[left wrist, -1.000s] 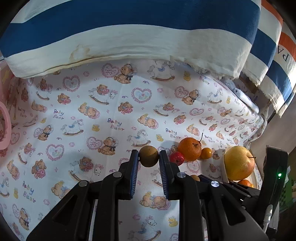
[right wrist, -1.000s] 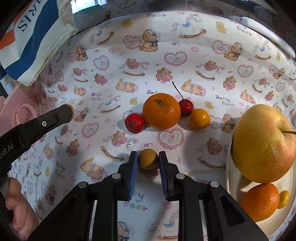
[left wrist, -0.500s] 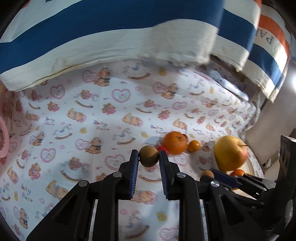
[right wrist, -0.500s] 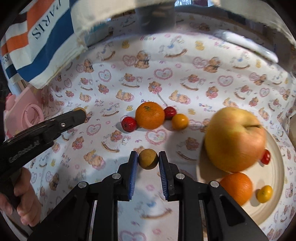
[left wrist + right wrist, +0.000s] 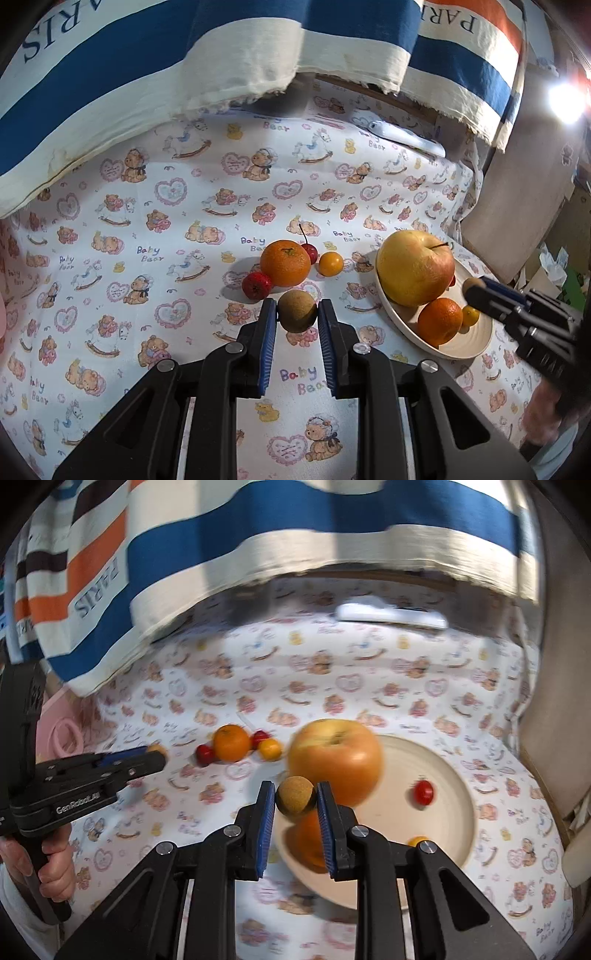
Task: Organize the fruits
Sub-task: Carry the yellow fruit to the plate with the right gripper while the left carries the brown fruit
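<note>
My left gripper [image 5: 297, 314] is shut on a small brown round fruit [image 5: 297, 310], held above the cloth just in front of a loose group: an orange [image 5: 285, 263], a red fruit [image 5: 256, 285], a cherry [image 5: 311, 253] and a small yellow-orange fruit [image 5: 330, 263]. My right gripper [image 5: 295, 799] is shut on another small brown round fruit [image 5: 295, 799], held over the near rim of the cream plate [image 5: 454, 775]. The plate holds a large apple [image 5: 334, 760], an orange [image 5: 308, 838], a red cherry tomato [image 5: 423, 792] and a small yellow fruit [image 5: 417, 840].
A bear-print cloth [image 5: 147, 258] covers the table. A striped blue, white and orange cloth [image 5: 147, 74] hangs over the back. A white remote-like object [image 5: 391, 614] lies at the back. A pink object [image 5: 64, 731] sits at the left edge.
My right gripper lifted its brown fruit off the cloth and carried it right, over the plate's edge. My left gripper, still holding its fruit, swung right toward the fruit group.
</note>
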Demonstrator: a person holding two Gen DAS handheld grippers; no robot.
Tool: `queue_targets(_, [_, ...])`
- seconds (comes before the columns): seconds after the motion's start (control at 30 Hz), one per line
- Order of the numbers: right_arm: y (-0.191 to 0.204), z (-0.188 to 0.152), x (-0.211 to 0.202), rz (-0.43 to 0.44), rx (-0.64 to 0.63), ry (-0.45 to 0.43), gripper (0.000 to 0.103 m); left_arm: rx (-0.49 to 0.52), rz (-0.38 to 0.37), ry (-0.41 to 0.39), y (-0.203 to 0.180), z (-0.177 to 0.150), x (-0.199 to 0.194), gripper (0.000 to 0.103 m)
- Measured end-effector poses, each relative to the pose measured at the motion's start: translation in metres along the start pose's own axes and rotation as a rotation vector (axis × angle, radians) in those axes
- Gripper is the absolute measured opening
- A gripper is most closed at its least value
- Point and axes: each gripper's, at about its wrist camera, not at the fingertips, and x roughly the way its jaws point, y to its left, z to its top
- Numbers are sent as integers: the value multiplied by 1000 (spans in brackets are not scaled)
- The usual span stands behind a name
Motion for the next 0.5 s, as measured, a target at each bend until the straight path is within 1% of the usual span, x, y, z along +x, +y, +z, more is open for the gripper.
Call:
queue_targets(0.13, [-24, -5, -1, -17, 43, -9, 24, 11, 8, 8, -2, -1, 4, 22])
queue_targets(0.27, [-41, -10, 2, -13, 95, 5, 24, 32, 19, 22, -5, -4, 10, 22])
queue_targets(0.37, [-51, -11, 5, -34, 134, 29, 24, 43, 26, 37, -7, -6, 15, 22])
queue_targets(0.5, [-62, -17, 14, -52, 169, 103, 24, 56, 22, 57, -11, -8, 21, 22])
